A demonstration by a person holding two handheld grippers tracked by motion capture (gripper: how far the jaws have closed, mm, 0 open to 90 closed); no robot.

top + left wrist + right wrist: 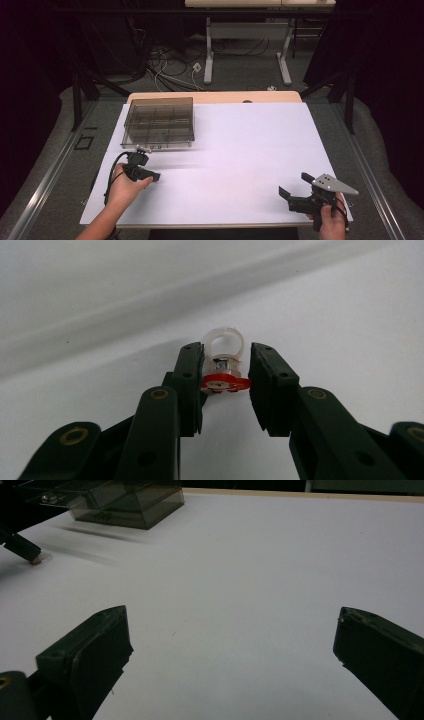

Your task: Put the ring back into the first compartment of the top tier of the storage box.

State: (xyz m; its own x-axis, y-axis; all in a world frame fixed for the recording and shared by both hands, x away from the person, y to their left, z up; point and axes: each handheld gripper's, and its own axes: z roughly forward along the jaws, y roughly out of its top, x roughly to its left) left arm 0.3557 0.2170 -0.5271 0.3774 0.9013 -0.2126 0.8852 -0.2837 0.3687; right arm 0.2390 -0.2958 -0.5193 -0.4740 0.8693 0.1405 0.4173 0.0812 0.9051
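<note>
A small toy ring (223, 382), with a clear plastic band and a red flower-shaped top, lies on the white table sheet (240, 145). My left gripper (226, 351) has one jaw against each side of the red top and is shut on it. From above, that gripper (154, 176) is low over the sheet at the near left, just in front of the box. My right gripper (291, 183) hovers at the near right with its jaws wide apart and nothing between them (230, 630). In the right gripper view, the left gripper's tip (30, 554) touches the sheet at the far left.
A smoky transparent box (159, 121) with compartments stands at the sheet's back left, also in the right gripper view (125, 502). Beyond the table are cables on the floor and a white desk frame (247, 47). Dark curtains flank both sides.
</note>
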